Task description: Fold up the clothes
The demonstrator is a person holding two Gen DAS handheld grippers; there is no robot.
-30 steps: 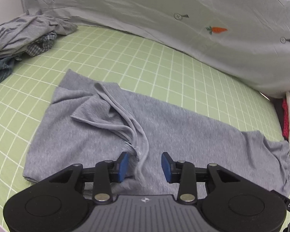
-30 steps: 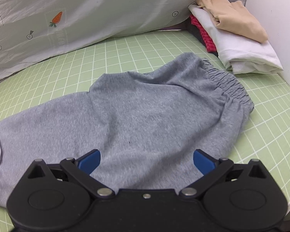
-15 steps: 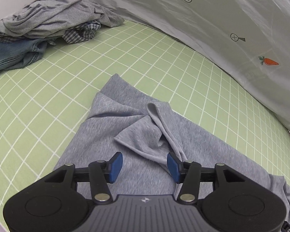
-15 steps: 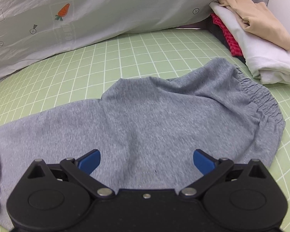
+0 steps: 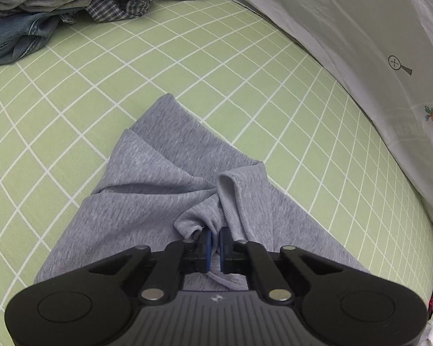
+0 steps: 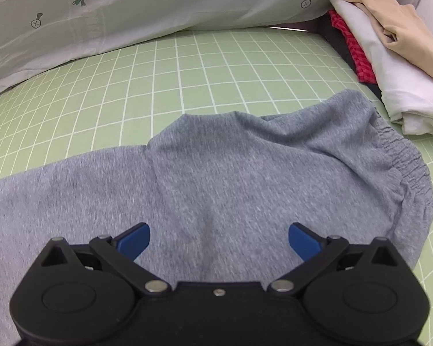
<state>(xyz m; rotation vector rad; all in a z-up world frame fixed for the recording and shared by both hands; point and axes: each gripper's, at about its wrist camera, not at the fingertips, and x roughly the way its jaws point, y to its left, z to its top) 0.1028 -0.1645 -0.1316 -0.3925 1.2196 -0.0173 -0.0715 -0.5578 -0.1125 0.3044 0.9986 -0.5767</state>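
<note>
Grey sweatpants (image 5: 158, 178) lie on the green grid mat (image 5: 187, 57). In the left wrist view my left gripper (image 5: 215, 238) is shut on a bunched fold of the leg end, with fabric pinched between the blue pads. In the right wrist view the waist end of the sweatpants (image 6: 245, 173) lies flat, with the elastic waistband (image 6: 401, 155) at the right. My right gripper (image 6: 218, 238) is open wide and empty, just above the cloth near its front edge.
A pile of unfolded clothes (image 5: 72, 0) lies at the far left. A stack of folded clothes (image 6: 389, 52) stands at the far right. A white carrot-print sheet (image 6: 130, 8) hangs along the back edge of the mat.
My left gripper moved forward and left over the leg end and closed on the bunched fold. My right gripper stayed open and shifted slightly right along the waist end.
</note>
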